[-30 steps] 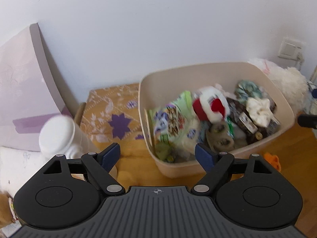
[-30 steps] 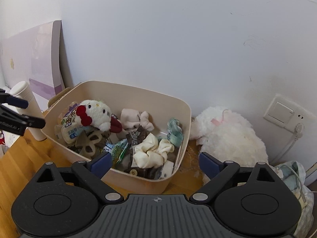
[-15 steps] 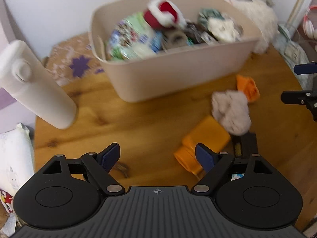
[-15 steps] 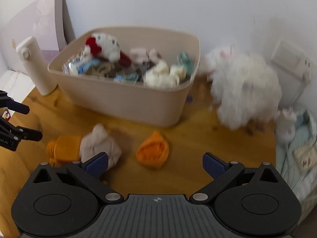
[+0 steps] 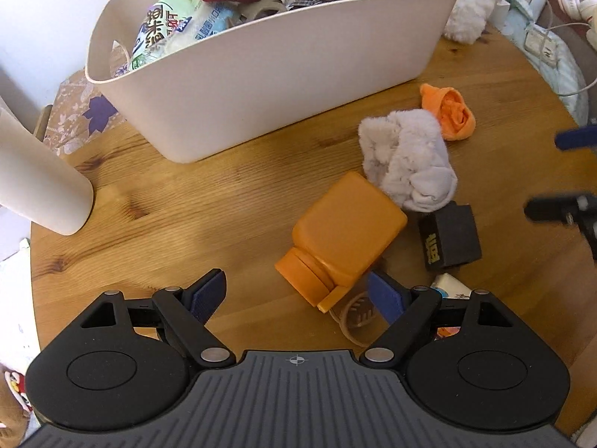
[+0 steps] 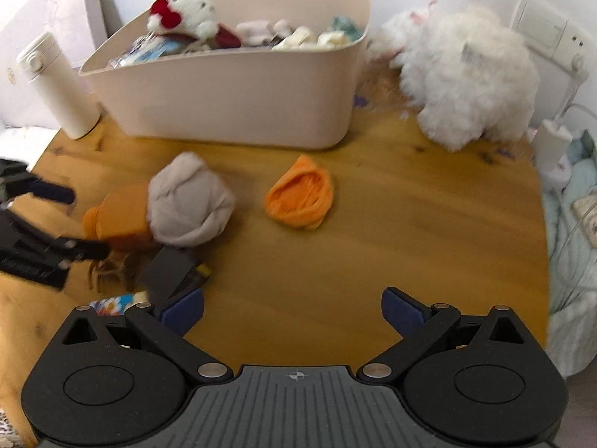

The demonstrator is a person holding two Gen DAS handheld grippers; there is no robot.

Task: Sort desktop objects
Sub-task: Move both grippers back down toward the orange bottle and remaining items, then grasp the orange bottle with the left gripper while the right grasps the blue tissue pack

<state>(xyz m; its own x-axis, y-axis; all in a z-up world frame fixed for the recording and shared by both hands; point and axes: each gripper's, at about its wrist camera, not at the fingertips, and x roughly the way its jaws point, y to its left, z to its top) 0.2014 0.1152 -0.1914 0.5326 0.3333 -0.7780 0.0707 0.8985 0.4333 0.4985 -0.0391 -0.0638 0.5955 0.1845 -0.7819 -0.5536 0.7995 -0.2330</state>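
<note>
On the wooden table [image 5: 186, 205] lie an orange bottle [image 5: 347, 235] on its side, a grey sock ball [image 5: 406, 160], an orange sock ball [image 5: 453, 114], a black box [image 5: 449, 239] and a tan hair ring [image 5: 356, 315]. My left gripper [image 5: 298, 295] hovers open just before the bottle's cap, nothing between its pads. My right gripper [image 6: 293, 311] stands open over bare wood, the orange sock ball [image 6: 300, 196] well ahead of it and the black box [image 6: 168, 265] by its left finger. The grey sock ball [image 6: 188, 203] rests against the orange bottle [image 6: 115, 216].
A beige bin [image 5: 268, 59] full of toys and packets stands at the back. A white flask [image 5: 33, 183] is at the left, a white plush toy [image 6: 462, 74] at the right near a wall socket [image 6: 548, 35]. A small snack packet [image 6: 112, 304] lies near the front.
Both grippers have sunk and tipped downward toward the table. The views went from the bin's contents to the loose objects on the wood, which now sit closer.
</note>
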